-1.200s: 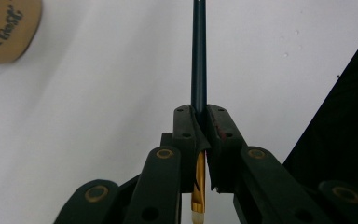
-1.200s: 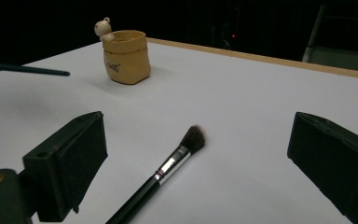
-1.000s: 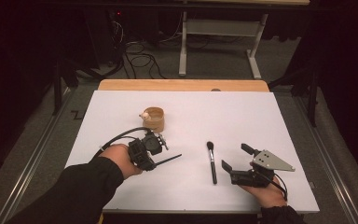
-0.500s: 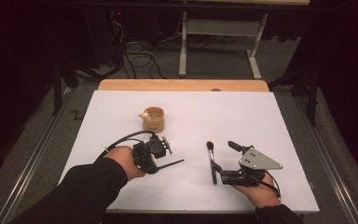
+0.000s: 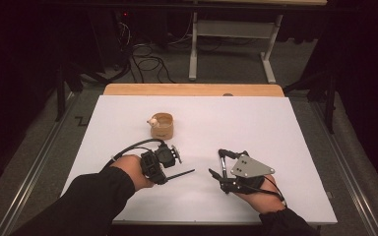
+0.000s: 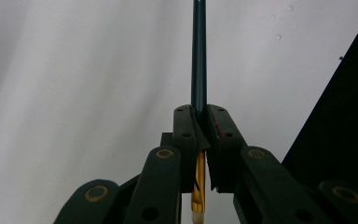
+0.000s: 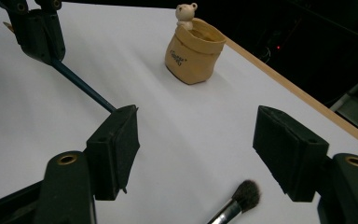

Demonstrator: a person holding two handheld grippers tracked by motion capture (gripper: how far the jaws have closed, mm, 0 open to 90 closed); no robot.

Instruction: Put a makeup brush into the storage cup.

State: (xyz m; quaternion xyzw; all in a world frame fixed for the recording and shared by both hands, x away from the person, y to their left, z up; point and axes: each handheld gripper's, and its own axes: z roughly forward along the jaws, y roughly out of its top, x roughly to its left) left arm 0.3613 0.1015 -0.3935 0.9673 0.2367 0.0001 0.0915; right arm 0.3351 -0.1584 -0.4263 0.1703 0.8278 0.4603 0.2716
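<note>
From the high view we see the left gripper (image 5: 170, 169) low over the white table (image 5: 285, 147), its jaws clamped on a thin dark brush (image 5: 181, 173) whose handle sticks out toward the middle of the table. The right gripper (image 5: 219, 169) sits near the front edge, jaws apart, astride a second brush, the makeup brush (image 5: 222, 164), which lies on the sheet between them. A small tan pot (image 5: 162, 126) with a bear figure on its rim stands farther back, well apart from both hands.

In the left gripper view the jaws are fully closed on the thin brush (image 6: 199, 56): the dark handle runs up and away from the pads, and a gold band shows below them.

In the right gripper view the jaws stand partly open and have just been closing. The makeup brush's dark bristle head (image 7: 243, 195) lies on the table between the pads, touching neither. Beyond, we note the left gripper (image 7: 35, 28) with its thin brush (image 7: 81, 86) slanting down, and the tan pot (image 7: 193, 53) upright.
</note>
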